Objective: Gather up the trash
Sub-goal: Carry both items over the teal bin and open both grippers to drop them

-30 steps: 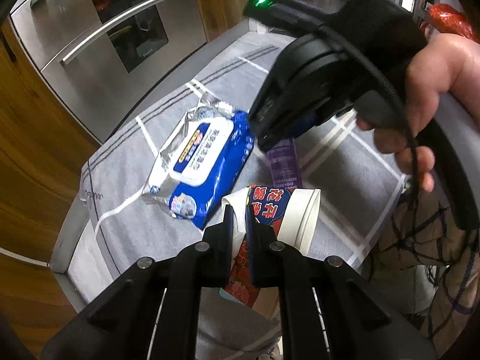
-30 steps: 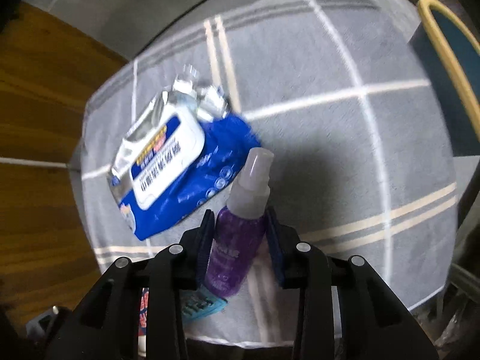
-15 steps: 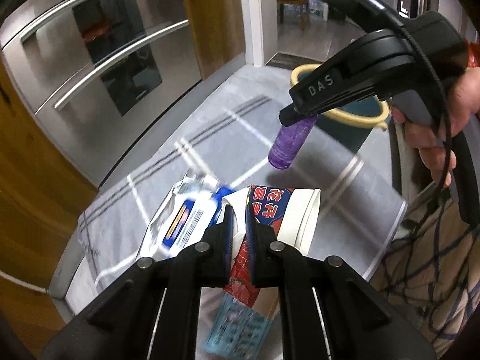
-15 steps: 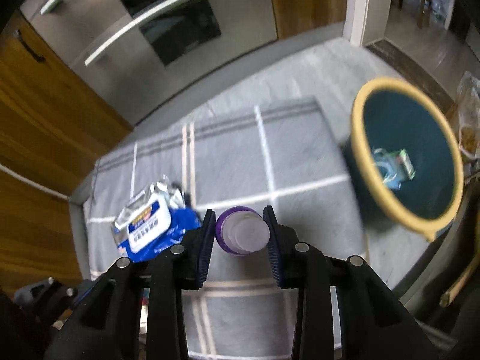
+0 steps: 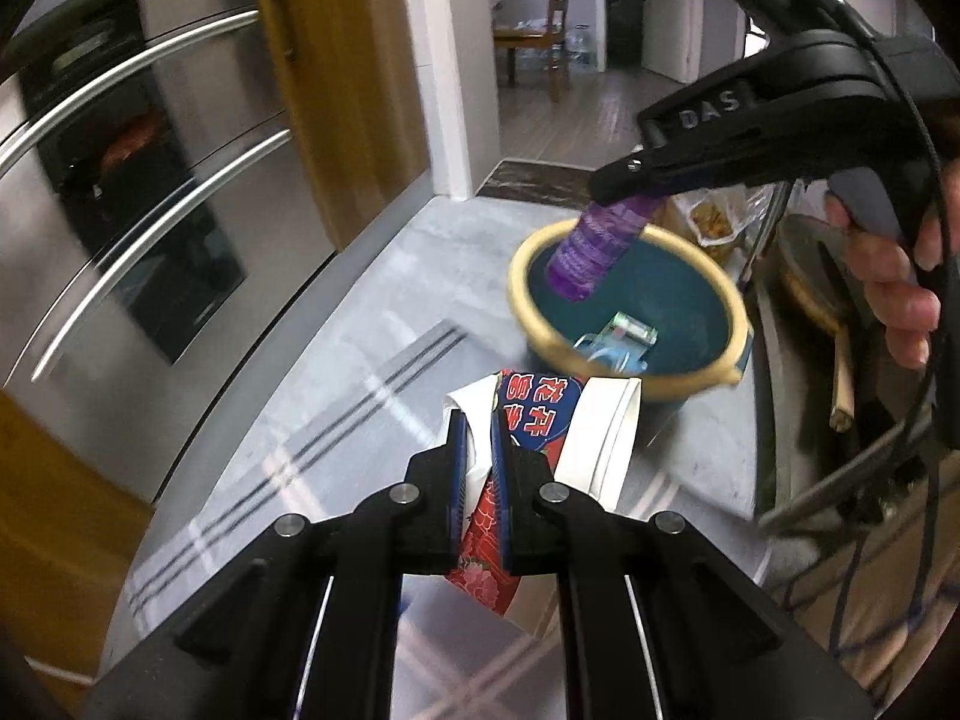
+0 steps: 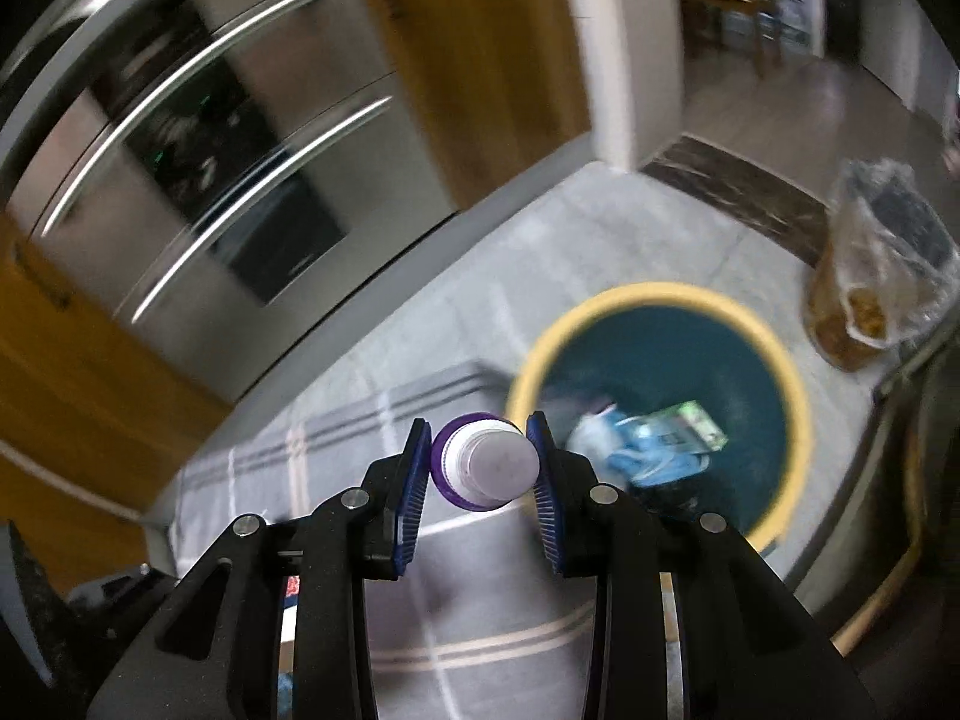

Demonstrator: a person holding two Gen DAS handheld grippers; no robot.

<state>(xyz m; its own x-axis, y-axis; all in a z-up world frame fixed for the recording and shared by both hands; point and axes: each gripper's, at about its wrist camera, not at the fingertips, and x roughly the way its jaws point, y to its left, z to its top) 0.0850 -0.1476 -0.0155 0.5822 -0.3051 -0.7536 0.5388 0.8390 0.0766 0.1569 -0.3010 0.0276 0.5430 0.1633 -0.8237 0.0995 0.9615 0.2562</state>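
Note:
My left gripper [image 5: 478,450] is shut on a flattened paper cup [image 5: 543,420], red and blue with a white rim, held above the grey checked mat [image 5: 372,396]. My right gripper [image 6: 483,462] is shut on a purple spray bottle [image 6: 486,468]; in the left wrist view the bottle [image 5: 600,246] hangs tilted over the near rim of a teal bin with a yellow rim [image 5: 714,300]. The bin [image 6: 774,372] holds several pieces of trash [image 6: 648,444].
A steel fridge with bar handles [image 5: 120,192] and wooden cabinets [image 5: 336,78] stand on the left. A clear bag with brown contents [image 6: 870,294] sits beyond the bin. A doorway with a chair [image 5: 558,30] lies farther back.
Both grippers have risen from the mat and swung toward the bin. The bottle went from over the mat to over the bin. The wipes pack has dropped out of view.

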